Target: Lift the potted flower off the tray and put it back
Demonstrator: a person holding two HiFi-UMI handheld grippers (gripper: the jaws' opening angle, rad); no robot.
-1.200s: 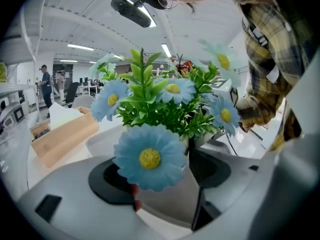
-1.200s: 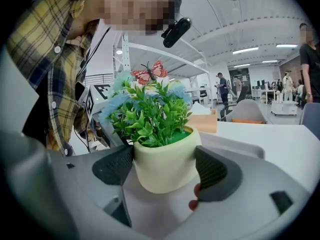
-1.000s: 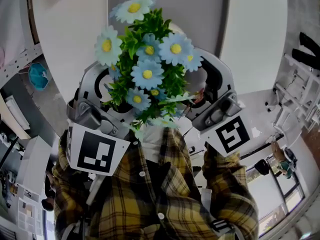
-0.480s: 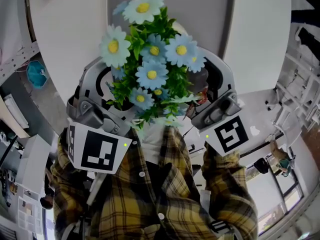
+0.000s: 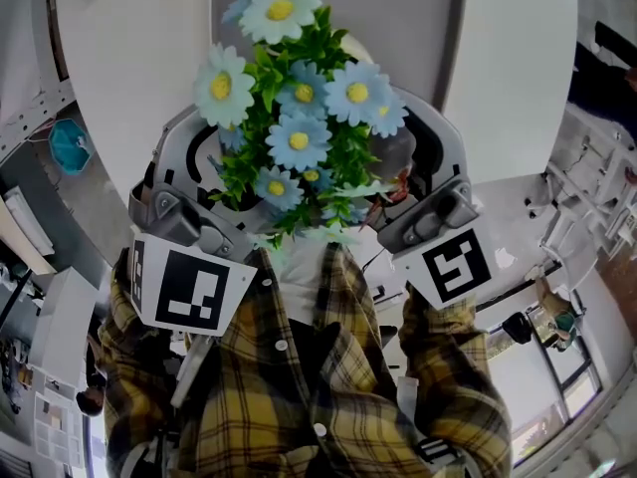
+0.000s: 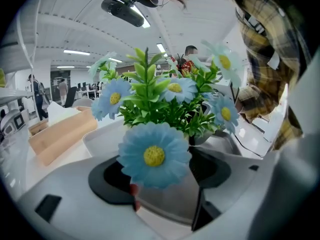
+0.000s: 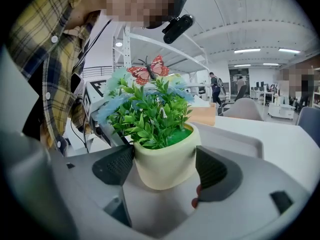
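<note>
The potted flower [image 5: 299, 137] has blue daisies, green leaves and a red butterfly [image 7: 150, 69] in a cream pot [image 7: 165, 159]. It hangs near my chest, with the grey tray [image 5: 398, 18] beyond it on the table. My left gripper [image 5: 214, 172] and right gripper [image 5: 418, 162] flank it from opposite sides. In the right gripper view the right gripper [image 7: 165, 171] has both dark pads against the pot. In the left gripper view a big daisy [image 6: 155, 154] hides most of the pot [image 6: 165, 199], which sits between the pads of the left gripper [image 6: 160, 184].
The tray lies on a round white table [image 5: 129, 58]. A pale wooden block [image 6: 60, 134] rests on the table beside the tray. A white bench with cables and small tools [image 5: 557, 297] stands at the right. Shelving and an office hall lie beyond.
The flower and both grippers have shifted slightly farther from me, toward the tray. The grip on the pot looks the same.
</note>
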